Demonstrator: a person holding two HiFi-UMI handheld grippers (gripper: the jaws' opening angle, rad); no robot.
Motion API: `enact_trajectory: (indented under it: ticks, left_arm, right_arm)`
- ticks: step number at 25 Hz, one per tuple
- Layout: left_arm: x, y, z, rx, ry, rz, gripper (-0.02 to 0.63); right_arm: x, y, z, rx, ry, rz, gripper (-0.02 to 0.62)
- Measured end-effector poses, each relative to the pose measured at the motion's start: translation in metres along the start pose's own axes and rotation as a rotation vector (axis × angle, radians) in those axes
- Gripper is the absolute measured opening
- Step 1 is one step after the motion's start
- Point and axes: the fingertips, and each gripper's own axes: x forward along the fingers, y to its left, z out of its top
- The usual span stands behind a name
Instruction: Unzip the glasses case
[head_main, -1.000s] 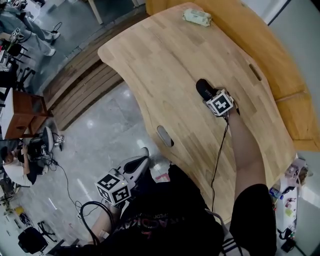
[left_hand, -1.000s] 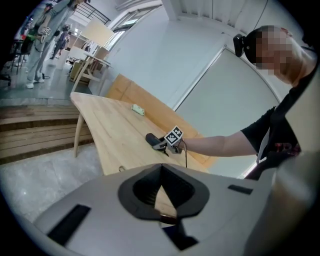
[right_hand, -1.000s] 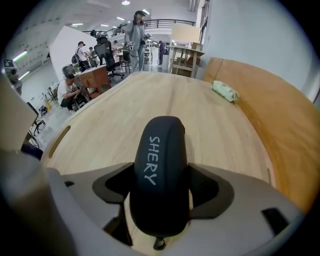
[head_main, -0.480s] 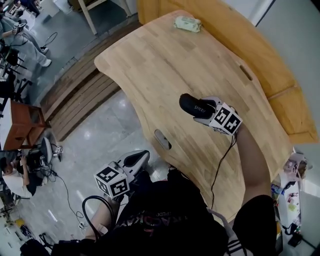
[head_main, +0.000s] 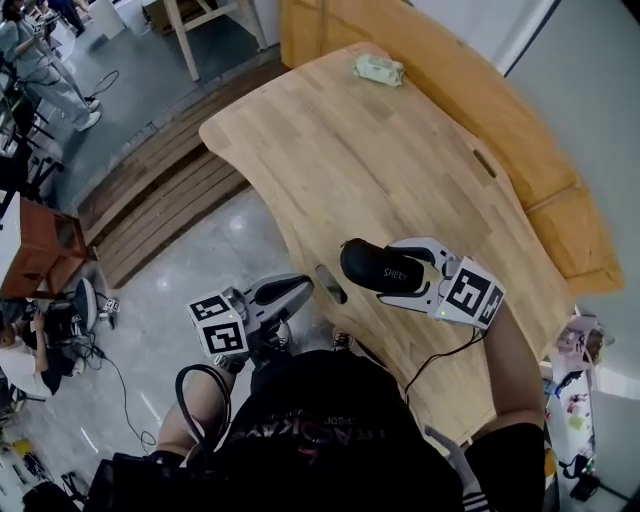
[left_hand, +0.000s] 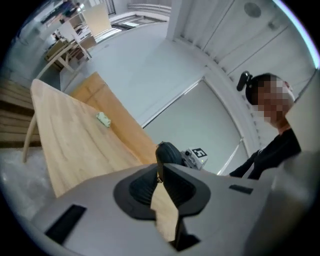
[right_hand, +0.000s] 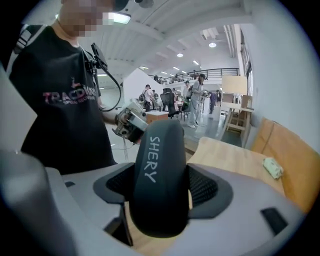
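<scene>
Glasses case (head_main: 375, 268), black, sits clamped crosswise in the right tongs (head_main: 402, 270) over the counter's (head_main: 350, 150) 6 o'clock edge, with the left tongs (head_main: 298, 290) at its 9 o'clock, apart from it. In the left gripper view the left tongs (left_hand: 161, 175) are closed on nothing, the glasses case (left_hand: 167, 151) beyond them at 12 o'clock. In the right gripper view the right tongs (right_hand: 159, 189) squeeze the glasses case (right_hand: 157, 170) from both sides.
</scene>
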Motion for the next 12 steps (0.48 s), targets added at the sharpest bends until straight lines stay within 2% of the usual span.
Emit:
enact_trajectory:
  ticks: [3,7,10,12]
  left_arm:
    - [0.001,-0.01,0.017,-0.045,-0.051,-0.106,0.083]
    - [-0.002,-0.021,0.029,-0.075,-0.061,-0.208,0.115]
    - [-0.004,-0.037,0.037,-0.11,-0.06,-0.332,0.135]
    - [-0.008,-0.046,0.042,-0.091,-0.055,-0.395,0.137]
  right_arm:
    - [-0.006,0.021,0.023,-0.039,-0.01,0.023,0.344]
    - [-0.007,0.04,0.041,-0.094,0.036,0.042,0.344]
    - [-0.004,0.053,0.052,-0.102,0.044,0.058,0.344]
    - [-0.003,0.06,0.059,-0.104,0.039,0.077,0.345]
